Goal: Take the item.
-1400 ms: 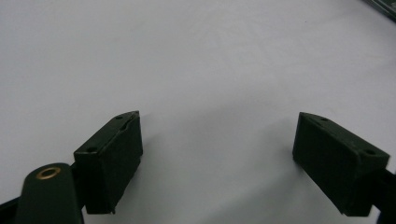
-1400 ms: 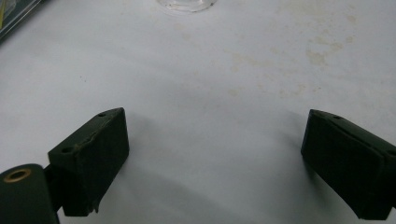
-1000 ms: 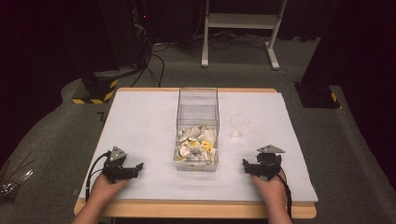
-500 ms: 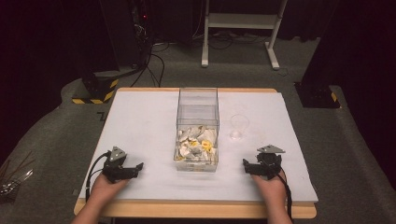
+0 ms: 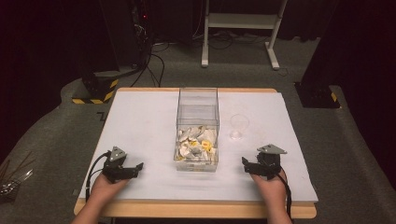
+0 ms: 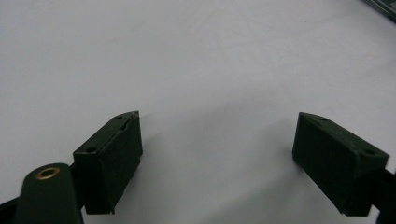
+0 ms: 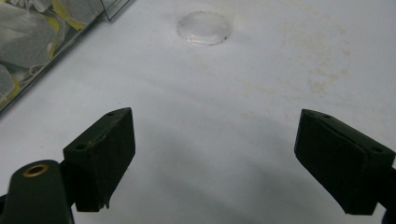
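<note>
Nothing moved; clear box long axis runs away, grippers apart.

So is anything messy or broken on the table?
Nothing looks broken or spilled. The tea bags all lie inside the clear box, and the clear glass stands upright beside it. The one oddity: faint yellowish stains on the white table cover near the glass.

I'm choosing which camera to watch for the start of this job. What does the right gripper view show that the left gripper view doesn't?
Right gripper view alone: the clear box holding tea bags, and the base of the clear glass ahead of the right claw.

Left gripper view alone: a dark strip at its top right corner, beyond the left claw.

Shared: an open pair of black jaws over the white table cover, gripping nothing.
</note>
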